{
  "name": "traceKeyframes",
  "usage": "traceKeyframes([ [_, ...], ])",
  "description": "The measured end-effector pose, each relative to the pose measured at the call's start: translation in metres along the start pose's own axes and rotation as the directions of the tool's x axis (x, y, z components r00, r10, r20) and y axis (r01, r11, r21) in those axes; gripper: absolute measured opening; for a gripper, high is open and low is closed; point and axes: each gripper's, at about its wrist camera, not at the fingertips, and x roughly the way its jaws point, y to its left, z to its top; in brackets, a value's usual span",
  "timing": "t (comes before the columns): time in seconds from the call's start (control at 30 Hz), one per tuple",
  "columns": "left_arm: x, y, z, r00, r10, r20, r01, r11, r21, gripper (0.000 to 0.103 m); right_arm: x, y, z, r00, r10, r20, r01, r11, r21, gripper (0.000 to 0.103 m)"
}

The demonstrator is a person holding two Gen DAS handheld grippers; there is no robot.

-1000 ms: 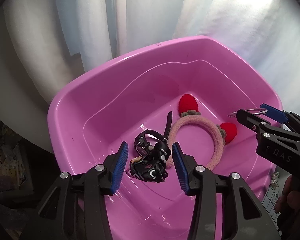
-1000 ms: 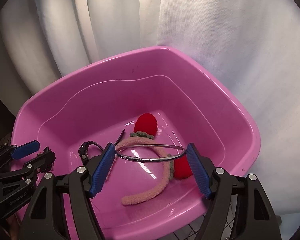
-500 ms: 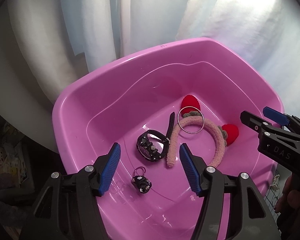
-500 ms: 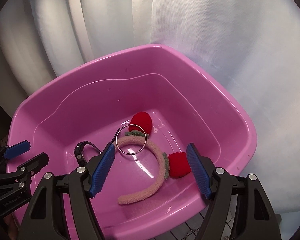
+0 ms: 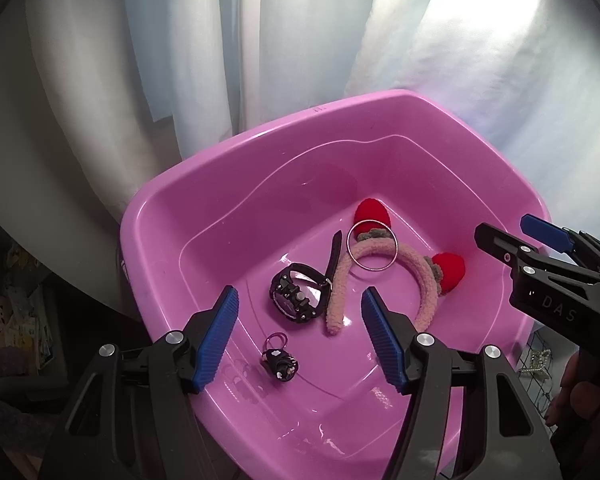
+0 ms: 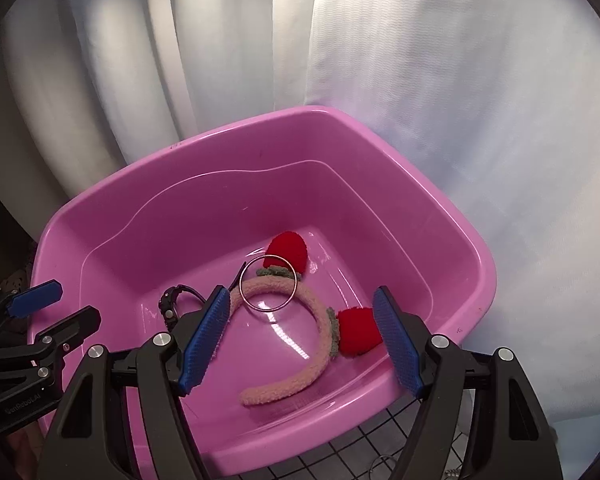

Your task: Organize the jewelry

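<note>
A thin silver metal bangle (image 5: pixel 372 245) lies flat on the floor of a glossy pink plastic tub (image 5: pixel 236 184), draped over the arch of a fuzzy pink headband with two red strawberry-shaped plush ears (image 5: pixel 384 264), close to the far ear. Just beside the headband's nearer end sits a chunky black wristwatch (image 5: pixel 298 298), its strap running up alongside the headband's end. Nearer the front wall of the tub, apart from the watch, rests a small black charm with a thin pink loop (image 5: pixel 279 362). The left tool (image 5: pixel 300 336) hangs above the near side of the tub with its blue-padded jaws spread wide and nothing between them. The right tool (image 6: pixel 300 340) is likewise spread wide and empty, poised over the headband and bangle. In the right wrist view a dark wire grid (image 6: pixel 352 456) shows below the tub's rim. White curtains (image 6: pixel 440 80) hang behind the tub.
</note>
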Motion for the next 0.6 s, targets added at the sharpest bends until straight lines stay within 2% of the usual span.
traceKeyframes([
  [0.6,-0.03,0.003,-0.012,0.999,0.001,0.038,-0.001,1.0,0.003,0.066,-0.032,0.007,-0.013,0.999,0.0,0.05,0.0,1.0,0.009,0.071],
])
